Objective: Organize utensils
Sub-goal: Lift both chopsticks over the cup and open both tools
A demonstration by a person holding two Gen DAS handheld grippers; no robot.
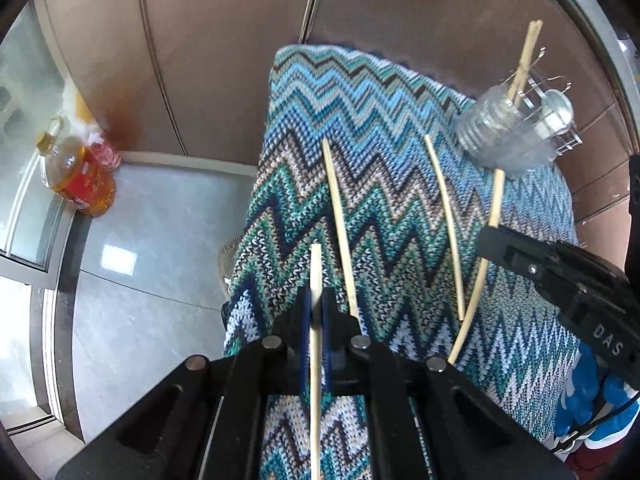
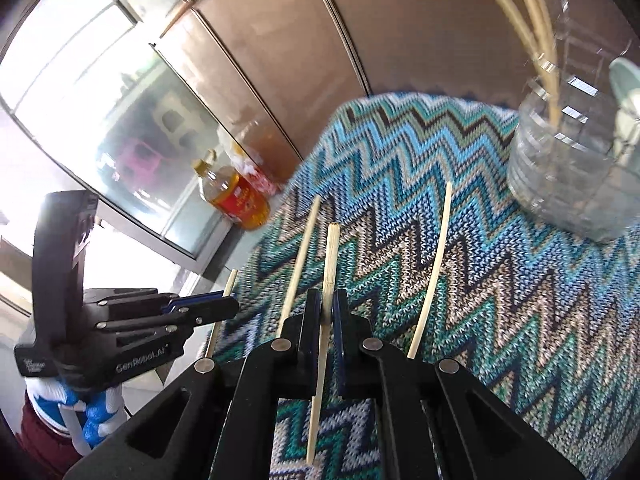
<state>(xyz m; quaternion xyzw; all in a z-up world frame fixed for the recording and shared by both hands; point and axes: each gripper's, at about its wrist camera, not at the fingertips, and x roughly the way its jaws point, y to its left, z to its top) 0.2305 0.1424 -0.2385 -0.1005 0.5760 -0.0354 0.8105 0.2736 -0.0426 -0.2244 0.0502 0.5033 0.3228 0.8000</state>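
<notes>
Pale bamboo chopsticks lie on a zigzag knitted cloth (image 1: 360, 184). My left gripper (image 1: 316, 304) is shut on one chopstick (image 1: 315, 264) that runs back between its fingers. My right gripper (image 2: 327, 304) is shut on another chopstick (image 2: 332, 252); the left wrist view shows that gripper (image 1: 560, 272) holding this stick (image 1: 497, 200) at the right. Two loose chopsticks (image 1: 340, 224) (image 1: 446, 220) lie on the cloth between the grippers. A clear plastic jar (image 1: 508, 132) at the cloth's far right holds several chopsticks (image 2: 528, 28). The left gripper (image 2: 192, 312) shows at the left in the right wrist view.
An oil bottle (image 1: 76, 172) with a red label stands on the grey tiled floor (image 1: 160, 240) by the window, next to a red-and-white packet (image 1: 105, 153). Brown wall panels (image 1: 224, 48) stand behind the cloth. A wire rack (image 1: 560, 120) sits behind the jar.
</notes>
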